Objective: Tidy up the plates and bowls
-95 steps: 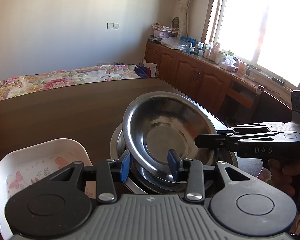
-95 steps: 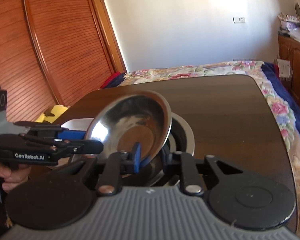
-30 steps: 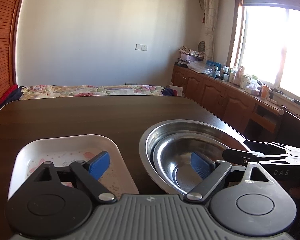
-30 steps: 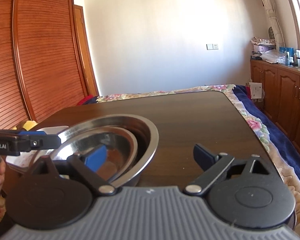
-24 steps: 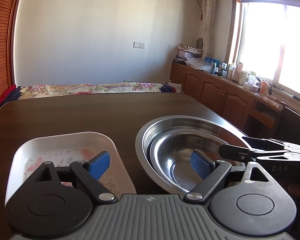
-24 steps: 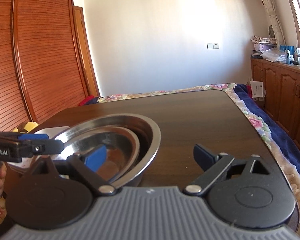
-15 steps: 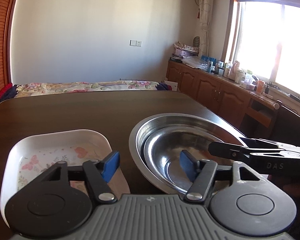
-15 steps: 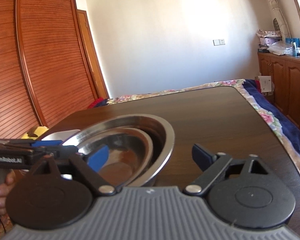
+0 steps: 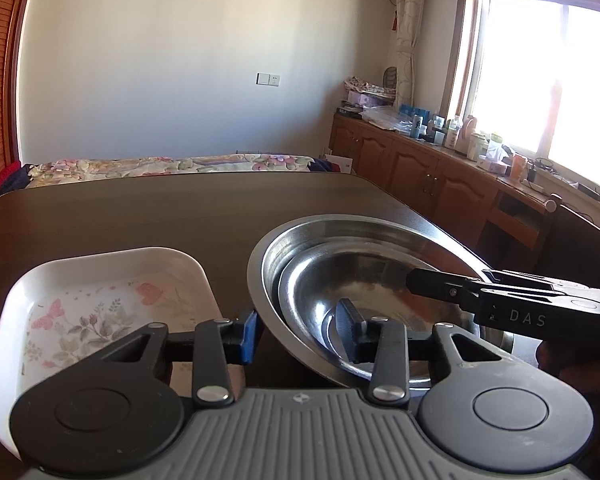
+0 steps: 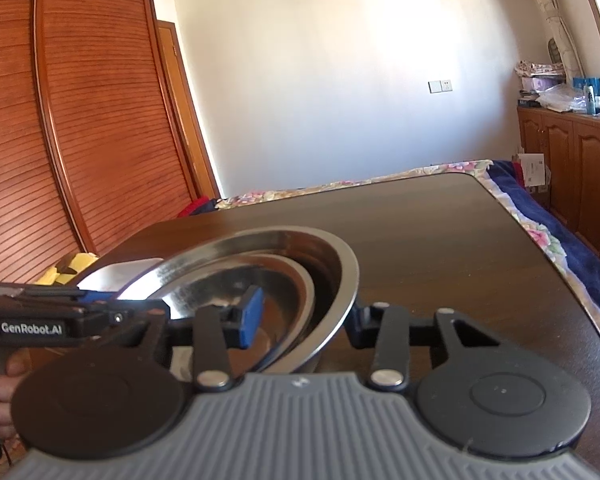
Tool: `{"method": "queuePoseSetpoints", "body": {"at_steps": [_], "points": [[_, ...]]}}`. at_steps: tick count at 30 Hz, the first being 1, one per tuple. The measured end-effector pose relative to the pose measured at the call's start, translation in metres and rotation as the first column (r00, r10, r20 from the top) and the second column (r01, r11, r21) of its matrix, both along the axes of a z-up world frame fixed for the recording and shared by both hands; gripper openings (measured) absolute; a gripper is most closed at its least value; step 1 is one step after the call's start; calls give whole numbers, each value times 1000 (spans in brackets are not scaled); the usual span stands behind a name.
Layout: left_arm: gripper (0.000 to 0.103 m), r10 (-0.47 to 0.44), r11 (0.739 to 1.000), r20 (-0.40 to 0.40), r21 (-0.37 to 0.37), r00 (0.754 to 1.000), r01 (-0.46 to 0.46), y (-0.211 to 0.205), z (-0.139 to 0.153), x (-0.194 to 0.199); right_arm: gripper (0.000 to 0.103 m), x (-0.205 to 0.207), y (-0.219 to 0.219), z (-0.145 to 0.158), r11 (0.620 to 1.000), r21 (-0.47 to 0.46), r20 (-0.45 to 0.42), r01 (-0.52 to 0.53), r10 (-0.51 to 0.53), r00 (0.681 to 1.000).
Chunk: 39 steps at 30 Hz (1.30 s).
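Note:
A large steel bowl [image 9: 272, 248] sits on the dark wooden table [image 9: 140, 208] with a smaller steel bowl [image 9: 340, 276] nested inside. My left gripper [image 9: 300, 332] straddles the large bowl's near-left rim, one pad outside and one inside, shut on it. My right gripper [image 10: 304, 324] straddles the same bowl's [image 10: 340, 276] opposite rim and is shut on it. The small bowl [image 10: 284, 280] also shows there. A white floral rectangular dish [image 9: 100, 304] lies just left of the bowls.
The table's far half is bare wood [image 10: 440, 232]. A bed with a floral cover [image 9: 160, 162] stands behind it. Wooden cabinets [image 9: 440, 176] under the window run along the right. A wooden wardrobe [image 10: 80, 140] stands at the left.
Both grippers, wide open a second ago, have narrowed and closed on opposite rims of the large steel bowl. Earlier the small bowl was set down inside it.

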<state>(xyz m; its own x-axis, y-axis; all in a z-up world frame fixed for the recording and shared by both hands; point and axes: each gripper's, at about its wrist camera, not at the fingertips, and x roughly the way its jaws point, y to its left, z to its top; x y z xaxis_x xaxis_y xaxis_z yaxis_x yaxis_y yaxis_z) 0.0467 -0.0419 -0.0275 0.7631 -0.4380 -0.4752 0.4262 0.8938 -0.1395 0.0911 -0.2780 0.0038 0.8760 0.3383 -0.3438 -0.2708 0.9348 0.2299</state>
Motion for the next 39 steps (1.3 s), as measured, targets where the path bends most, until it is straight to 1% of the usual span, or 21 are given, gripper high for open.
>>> {"method": "queuePoseSetpoints", "body": {"at_steps": [12,18,24,28,39], "points": [[41,-4,1000,17,-8,1000,4,4,2,-4,42,-1,-1,5,1000,17,18,4,-4,1000],[41,5,1000,39,-17,999,-5,10,11,-8,40,2,0,11,1000,13,33,-11,11,999],[41,32,999,69,-25,997,-30,24,27,-13,40,5,11,24,999,-13,63,-51,52,997],[41,52,998,85,-32,995,-50,38,37,-15,40,8,21,32,997,-12,78,-79,80,994],[41,143,990,102,-23,985,-141,84,47,-22,40,15,60,38,982,-22,88,-187,188,978]]}}
